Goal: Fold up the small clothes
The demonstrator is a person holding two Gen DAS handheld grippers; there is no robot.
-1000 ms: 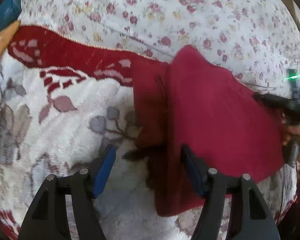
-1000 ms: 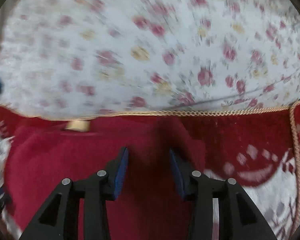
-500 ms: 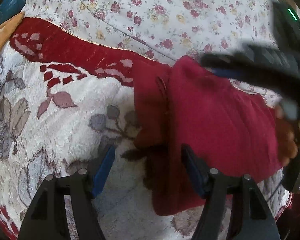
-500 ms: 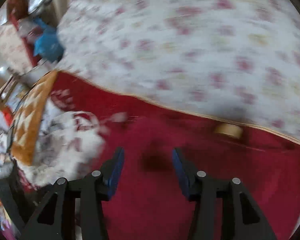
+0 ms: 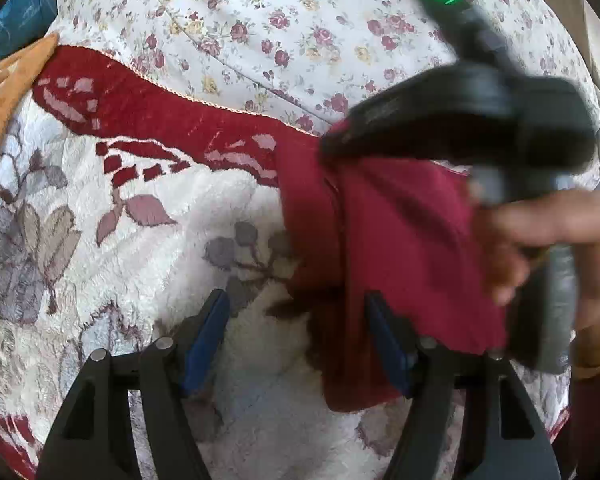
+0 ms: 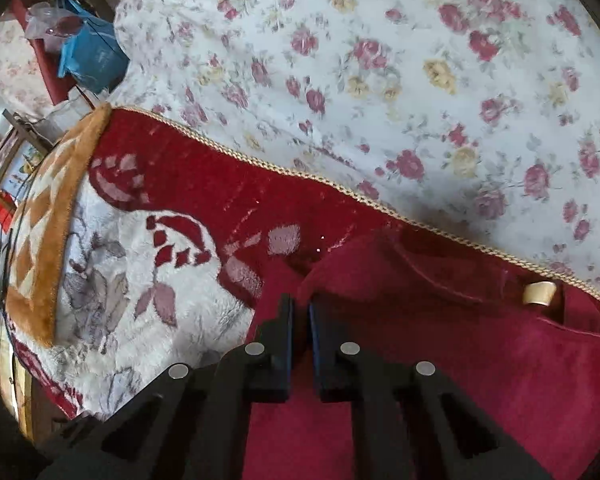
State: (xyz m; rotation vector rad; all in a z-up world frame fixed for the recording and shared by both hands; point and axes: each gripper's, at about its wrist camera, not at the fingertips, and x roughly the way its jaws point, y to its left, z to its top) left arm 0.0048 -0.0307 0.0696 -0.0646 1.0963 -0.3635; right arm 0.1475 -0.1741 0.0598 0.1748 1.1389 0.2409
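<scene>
Left wrist view: the left claw (image 5: 296, 336) is hanging wide over the plush blanket (image 5: 100, 264), blue pads apart and gripping nothing. The red garment (image 5: 400, 248) is lying just ahead and to its right, toward the blanket's far edge where the cord trim meets the floral sheet (image 5: 284, 20). The claw's right finger is sitting over the garment's near hem; the left finger is over bare blanket. The right claw's body is reaching in across the garment's far corner, blurred, with the person's hand (image 5: 548, 240) wrapped on its handle.

Risk here: if the left claw is closing where it is, it is likely catching blanket pile along with the hem, or only one layer, and the fold is dragging crooked.

Right wrist view: the right claw (image 6: 300, 320) is pinched almost closed at a raised edge of the red garment (image 6: 440, 340). I cannot tell whether cloth is actually between the pads. A small cream tag (image 6: 540, 293) is showing near the cord trim (image 6: 260, 156).

Risk here: a shallow pinch is likely slipping off once the cloth is lifted. The red blanket border beside it is nearly the same colour, so it could be pinched too, tugging the blanket.
</scene>
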